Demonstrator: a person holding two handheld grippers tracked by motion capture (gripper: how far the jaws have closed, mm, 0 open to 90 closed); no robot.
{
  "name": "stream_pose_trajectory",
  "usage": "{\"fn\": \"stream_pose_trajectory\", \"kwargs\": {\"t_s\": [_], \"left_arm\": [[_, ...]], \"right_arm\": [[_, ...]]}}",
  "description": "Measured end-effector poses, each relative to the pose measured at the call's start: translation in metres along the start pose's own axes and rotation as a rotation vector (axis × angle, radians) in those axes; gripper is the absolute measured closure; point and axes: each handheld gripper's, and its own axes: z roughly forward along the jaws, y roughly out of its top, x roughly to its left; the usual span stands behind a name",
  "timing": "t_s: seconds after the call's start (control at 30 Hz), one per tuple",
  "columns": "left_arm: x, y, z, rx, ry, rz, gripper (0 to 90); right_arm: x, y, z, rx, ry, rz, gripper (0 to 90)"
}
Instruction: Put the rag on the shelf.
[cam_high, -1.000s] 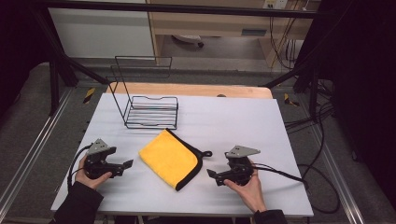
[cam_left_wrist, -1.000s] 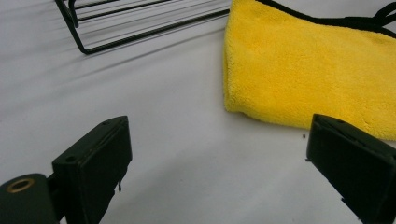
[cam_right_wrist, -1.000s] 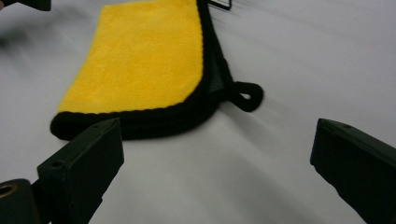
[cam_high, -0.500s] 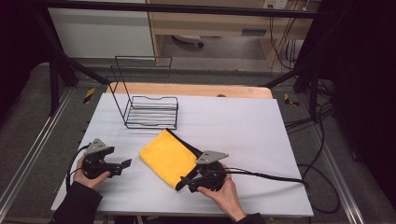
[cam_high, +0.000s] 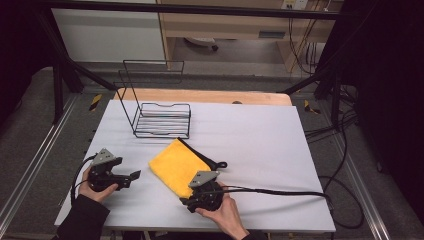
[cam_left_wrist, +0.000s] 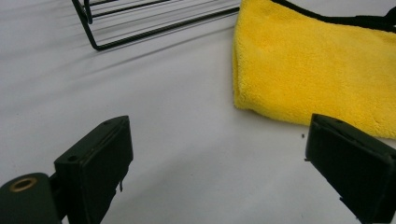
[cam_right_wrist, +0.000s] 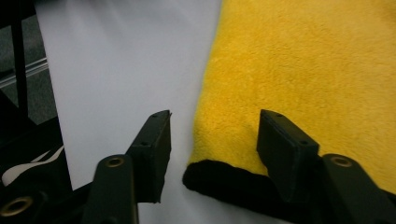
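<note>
Your right gripper (cam_high: 192, 201) sits at the near corner of the yellow cloth (cam_high: 176, 166), jaws parted with the cloth's black-edged corner between them, not yet pinched. Your left gripper (cam_high: 131, 176) rests on the white table (cam_high: 260, 145), jaws spread wide, with the cloth just ahead to its right.

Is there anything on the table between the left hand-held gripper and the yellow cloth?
No. In the left gripper view, bare white table lies between the left hand-held gripper and the yellow cloth; the high view agrees.
</note>
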Motion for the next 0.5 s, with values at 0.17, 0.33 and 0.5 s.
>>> {"fn": "stream_pose_trajectory", "kwargs": {"t_s": [0.17,0.33,0.5], "left_arm": [[0.0006,-0.0001,-0.0006,-0.003,0.001,-0.002,7.9],[-0.0001,0.0000,0.0000,0.000,0.000,-0.001,7.9],[-0.0002,0.0000,-0.0001,0.002,-0.001,0.000,7.9]], "right_arm": [[0.0060,-0.0009,0.0097,0.031,-0.026,-0.042,55.2],[0.0078,-0.0038,0.0119,0.032,-0.062,-0.084,63.0],[0.0097,-0.0057,0.0117,0.031,-0.072,-0.112,62.9]]}}
